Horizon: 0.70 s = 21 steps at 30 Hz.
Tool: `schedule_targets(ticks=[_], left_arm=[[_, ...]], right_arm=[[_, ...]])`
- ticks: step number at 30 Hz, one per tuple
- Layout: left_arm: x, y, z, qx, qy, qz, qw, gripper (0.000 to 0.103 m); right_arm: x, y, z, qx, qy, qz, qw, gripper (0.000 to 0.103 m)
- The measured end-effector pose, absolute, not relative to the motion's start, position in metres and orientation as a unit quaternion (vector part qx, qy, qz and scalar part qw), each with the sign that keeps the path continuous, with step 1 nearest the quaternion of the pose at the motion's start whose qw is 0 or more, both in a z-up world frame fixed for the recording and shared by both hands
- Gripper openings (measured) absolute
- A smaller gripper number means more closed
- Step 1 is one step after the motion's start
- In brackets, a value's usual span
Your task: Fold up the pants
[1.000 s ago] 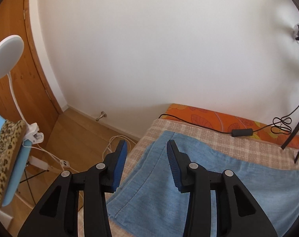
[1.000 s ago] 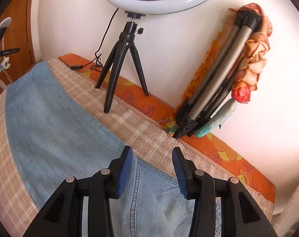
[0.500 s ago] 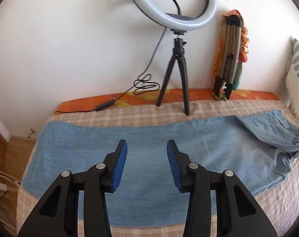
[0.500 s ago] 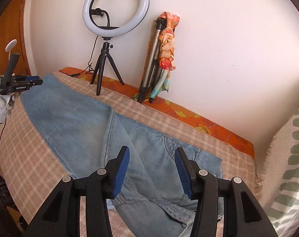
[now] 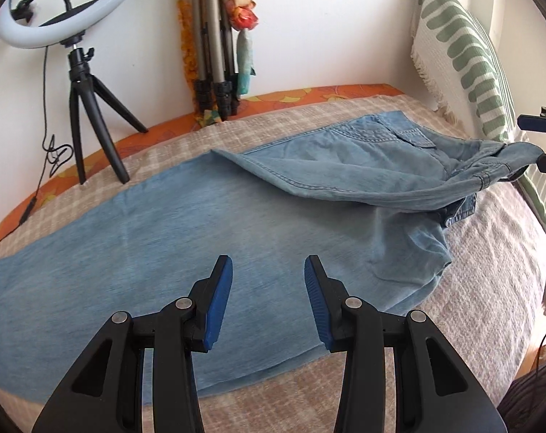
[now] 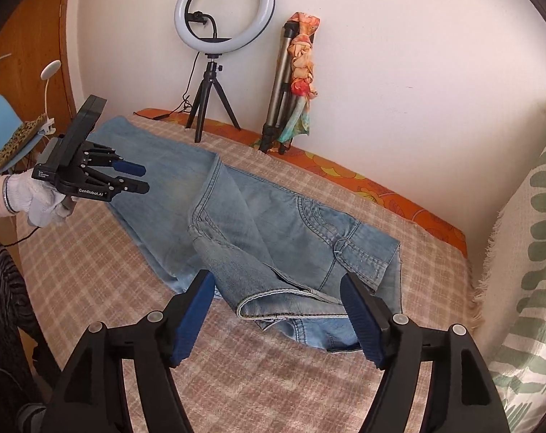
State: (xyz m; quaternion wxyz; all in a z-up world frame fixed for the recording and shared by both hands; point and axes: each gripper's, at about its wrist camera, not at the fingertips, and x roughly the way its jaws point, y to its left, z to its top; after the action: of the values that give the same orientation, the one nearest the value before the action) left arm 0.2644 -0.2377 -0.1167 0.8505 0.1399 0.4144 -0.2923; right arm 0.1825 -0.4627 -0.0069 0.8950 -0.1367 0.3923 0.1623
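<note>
On the bed (image 6: 103, 270), over a checked beige cover, a pair of light blue denim pants (image 6: 273, 238) is spread lengthwise, the legs running toward the far left and the waistband lying at the near right. One side of the waist part is turned over onto the rest, so that a thick fold with a stitched hem is formed at the near edge.

Above that fold the right gripper (image 6: 278, 310) is held, its blue-padded fingers (image 6: 363, 315) having just been spread wide apart; the folded hem is seen between them but is not pressed by either pad.

Over the middle of the legs the left gripper (image 5: 268, 290) is held by a white-gloved hand (image 6: 43, 198) (the glove shows only in the right wrist view). Its fingers are parted moderately and nothing is grasped between them.

Against the white wall behind the bed a ring light (image 6: 224, 18) on a small black tripod is stood, and beside it a folded tripod (image 6: 283, 83) draped with a flowered cloth is leaned. At the right a green-patterned cushion (image 5: 464, 54) is propped.
</note>
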Motion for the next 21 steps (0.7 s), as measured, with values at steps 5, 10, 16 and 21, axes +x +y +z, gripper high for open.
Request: schedule_targets(ticks=[5, 10, 16, 21], left_arm=[[0.251, -0.273, -0.13, 0.167, 0.414, -0.325, 0.834, 0.04], [0.244, -0.296, -0.142, 0.197, 0.403, -0.341, 0.826, 0.04], [0.249, -0.302, -0.152, 0.205, 0.399, -0.344, 0.825, 0.04], [0.252, -0.303, -0.16, 0.201, 0.407, -0.349, 0.82, 0.04]], right_arm=[[0.197, -0.458, -0.028, -0.175, 0.405, 0.171, 0.881, 0.056], [0.214, -0.466, -0.039, -0.182, 0.415, 0.161, 0.877, 0.019], [0.252, -0.478, -0.033, -0.183, 0.404, 0.115, 0.889, 0.014], [0.306, -0.509, -0.042, -0.158, 0.419, 0.053, 0.892, 0.014]])
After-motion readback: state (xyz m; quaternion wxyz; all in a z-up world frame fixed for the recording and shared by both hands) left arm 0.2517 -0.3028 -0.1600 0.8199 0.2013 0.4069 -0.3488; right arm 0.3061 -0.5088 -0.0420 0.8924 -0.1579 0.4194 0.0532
